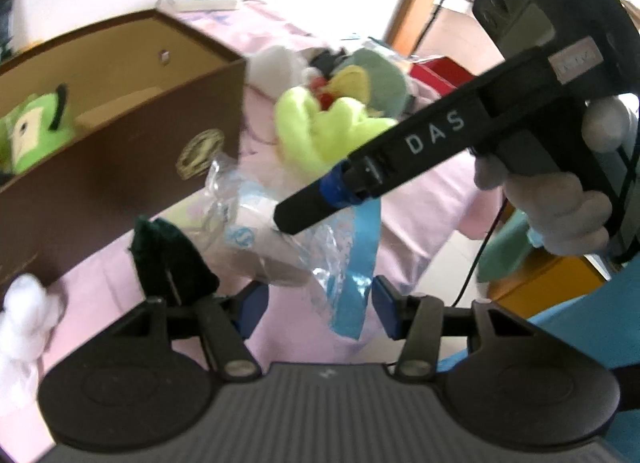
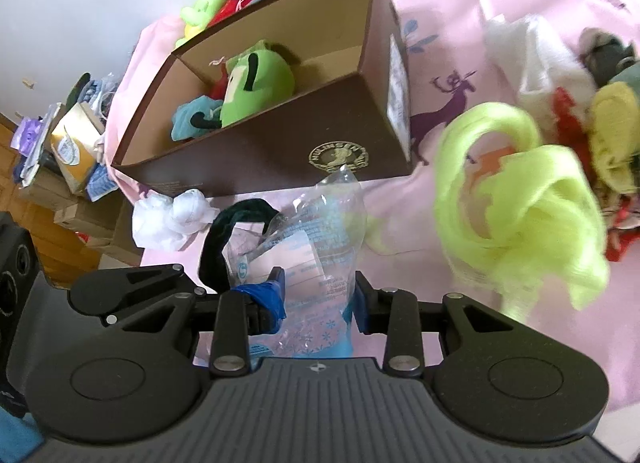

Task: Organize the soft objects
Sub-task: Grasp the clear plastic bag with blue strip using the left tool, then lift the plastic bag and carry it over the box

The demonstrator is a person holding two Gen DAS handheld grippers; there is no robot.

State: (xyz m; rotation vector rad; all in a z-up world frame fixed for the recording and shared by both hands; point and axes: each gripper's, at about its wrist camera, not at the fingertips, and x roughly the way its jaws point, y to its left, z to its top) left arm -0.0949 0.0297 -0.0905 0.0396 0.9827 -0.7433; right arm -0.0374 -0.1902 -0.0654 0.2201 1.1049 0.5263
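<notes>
Lying on the pink sheet, a brown box at far left holds a green plush toy. Near it sits white stuffing. The left gripper has its jaws spread, a dark green cloth just beside its left finger and the clear plastic bag hanging between the pads; whether they press it, I cannot tell. The right gripper pinches that same bag. Right of it lies a yellow-green cloth, with a plush pile farther right.

"DAS" on right gripper arm, box emblem lettering unreadable
</notes>
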